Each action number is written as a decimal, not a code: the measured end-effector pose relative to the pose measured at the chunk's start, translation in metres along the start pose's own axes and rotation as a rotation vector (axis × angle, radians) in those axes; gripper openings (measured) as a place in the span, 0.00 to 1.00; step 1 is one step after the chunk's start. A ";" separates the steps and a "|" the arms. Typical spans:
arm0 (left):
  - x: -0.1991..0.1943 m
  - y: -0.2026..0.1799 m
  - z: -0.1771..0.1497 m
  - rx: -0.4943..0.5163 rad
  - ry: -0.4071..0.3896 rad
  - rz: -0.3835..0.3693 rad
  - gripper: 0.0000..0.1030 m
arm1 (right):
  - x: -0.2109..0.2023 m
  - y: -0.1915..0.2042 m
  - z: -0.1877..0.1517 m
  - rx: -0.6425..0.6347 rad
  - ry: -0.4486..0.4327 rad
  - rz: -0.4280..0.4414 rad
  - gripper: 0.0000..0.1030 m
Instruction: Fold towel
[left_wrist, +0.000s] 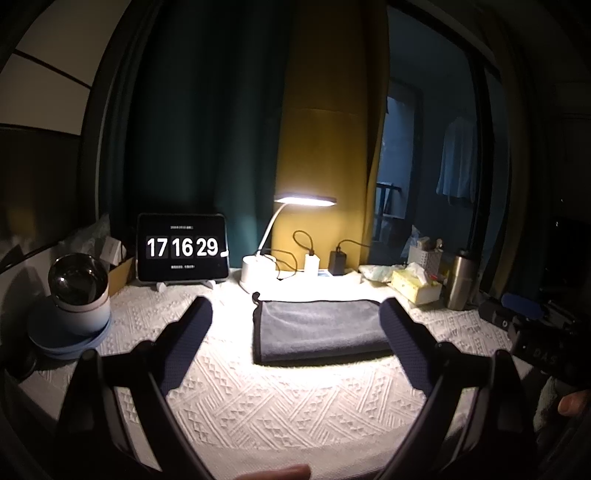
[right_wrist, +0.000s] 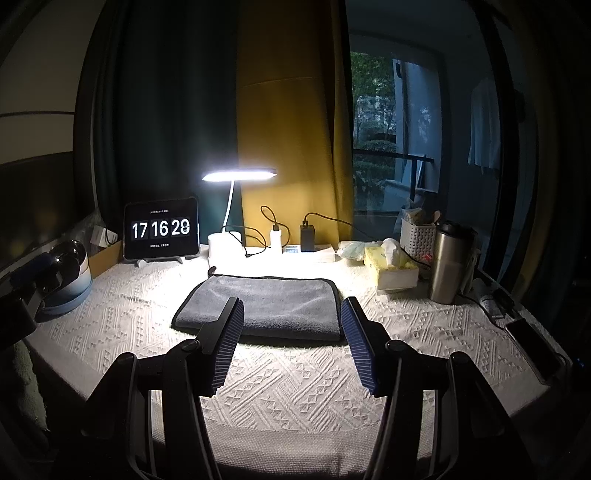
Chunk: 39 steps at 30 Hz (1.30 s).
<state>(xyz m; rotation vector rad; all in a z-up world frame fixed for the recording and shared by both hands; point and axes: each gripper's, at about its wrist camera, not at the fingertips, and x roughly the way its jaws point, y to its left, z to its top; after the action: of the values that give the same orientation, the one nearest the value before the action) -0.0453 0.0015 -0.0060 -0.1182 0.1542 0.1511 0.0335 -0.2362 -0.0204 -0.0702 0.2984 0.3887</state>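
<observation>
The grey towel (left_wrist: 320, 328) is lying folded at the centre of the frame on the white cloth (left_wrist: 280, 406), below the lit lamp (left_wrist: 306, 201). The left gripper (left_wrist: 299, 317) is hovering with its fingers spread wide, gripping nothing. The right gripper (right_wrist: 291, 314) is likewise hanging apart and empty over the towel's near edge.

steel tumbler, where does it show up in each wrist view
Left wrist view: the steel tumbler stands far right on the table, right of the yellow tissue box, beyond the right finger of the left tool.
Right wrist view: the steel tumbler is again at right, upright, next to the tissue box and in front of the white basket.
Shared landmark: the tablet clock at back left.
</observation>
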 end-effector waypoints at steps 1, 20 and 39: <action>0.000 0.000 0.000 0.000 0.001 -0.002 0.90 | 0.000 0.000 -0.001 -0.001 -0.001 -0.002 0.56; 0.000 -0.002 -0.003 0.006 0.002 -0.005 0.90 | 0.001 -0.006 -0.004 0.006 -0.001 -0.016 0.56; -0.001 0.001 -0.004 0.003 0.006 -0.009 0.90 | 0.002 -0.006 -0.005 0.003 0.002 -0.011 0.56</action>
<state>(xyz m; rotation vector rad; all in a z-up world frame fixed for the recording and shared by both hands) -0.0470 0.0017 -0.0099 -0.1167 0.1594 0.1420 0.0358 -0.2415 -0.0252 -0.0687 0.3002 0.3776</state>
